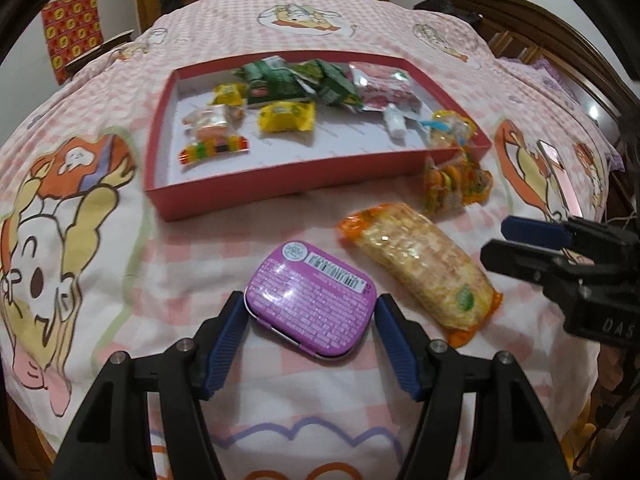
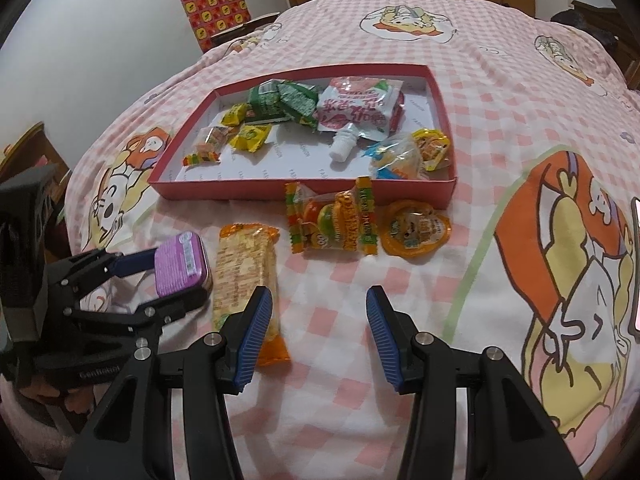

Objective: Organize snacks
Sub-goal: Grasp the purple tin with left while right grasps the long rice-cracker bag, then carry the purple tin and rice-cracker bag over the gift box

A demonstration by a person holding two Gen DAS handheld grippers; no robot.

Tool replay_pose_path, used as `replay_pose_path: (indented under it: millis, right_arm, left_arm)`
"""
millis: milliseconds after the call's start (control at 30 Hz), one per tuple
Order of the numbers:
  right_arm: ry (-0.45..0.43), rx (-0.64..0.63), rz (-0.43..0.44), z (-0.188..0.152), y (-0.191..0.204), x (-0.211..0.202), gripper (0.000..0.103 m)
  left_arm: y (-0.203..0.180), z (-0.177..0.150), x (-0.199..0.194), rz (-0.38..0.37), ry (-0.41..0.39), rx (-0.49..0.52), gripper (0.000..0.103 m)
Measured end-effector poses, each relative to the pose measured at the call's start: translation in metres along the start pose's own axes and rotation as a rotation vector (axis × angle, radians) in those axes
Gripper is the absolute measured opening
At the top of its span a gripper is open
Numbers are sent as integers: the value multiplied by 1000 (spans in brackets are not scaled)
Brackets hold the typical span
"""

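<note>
A purple tin (image 1: 310, 300) lies on the bed between the fingers of my left gripper (image 1: 310, 312); the jaws stand around it, close to its sides, and contact is unclear. The tin (image 2: 181, 265) and left gripper (image 2: 160, 280) also show in the right wrist view. An orange cracker pack (image 1: 420, 266) lies right of the tin. My right gripper (image 2: 316, 300) is open and empty above the bedsheet, its left finger over the cracker pack (image 2: 244, 280). A red tray (image 2: 400, 191) holds several snacks. A burger gummy pack (image 2: 336, 220) and an orange jelly cup (image 2: 416, 229) lie before it.
The bed has a pink checked cartoon sheet (image 2: 500, 120). A wooden headboard (image 1: 560, 32) stands at the right. A phone (image 1: 554, 168) lies on the sheet to the right of the tray. A red patterned poster (image 2: 216, 12) hangs on the far wall.
</note>
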State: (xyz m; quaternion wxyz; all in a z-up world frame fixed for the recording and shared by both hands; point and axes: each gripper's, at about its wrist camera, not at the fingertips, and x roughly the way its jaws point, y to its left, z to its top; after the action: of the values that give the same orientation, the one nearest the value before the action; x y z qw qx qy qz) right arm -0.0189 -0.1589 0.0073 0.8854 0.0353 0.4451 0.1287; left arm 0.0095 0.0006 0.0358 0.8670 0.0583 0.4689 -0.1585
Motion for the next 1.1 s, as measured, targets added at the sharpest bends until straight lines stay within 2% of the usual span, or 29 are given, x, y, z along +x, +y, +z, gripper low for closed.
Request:
replay_pose_path:
  millis: [400, 600, 833, 933, 1100]
  right_arm:
    - [54, -52, 58, -1, 34, 19, 50]
    - [79, -91, 26, -4, 47, 35, 50]
    - [60, -100, 18, -5, 48, 36, 50]
    - [58, -106, 21, -5, 46, 35, 40]
    - [55, -104, 64, -6, 43, 29, 40]
  left_arm:
    - [32, -3, -6, 49, 1, -90, 69]
    - [38, -5, -8, 51, -3, -110, 69]
    - [39, -4, -12, 48, -14, -113, 69]
    - [38, -3, -16, 42, -22, -112, 69]
    - [37, 2, -22, 39, -39, -110, 69]
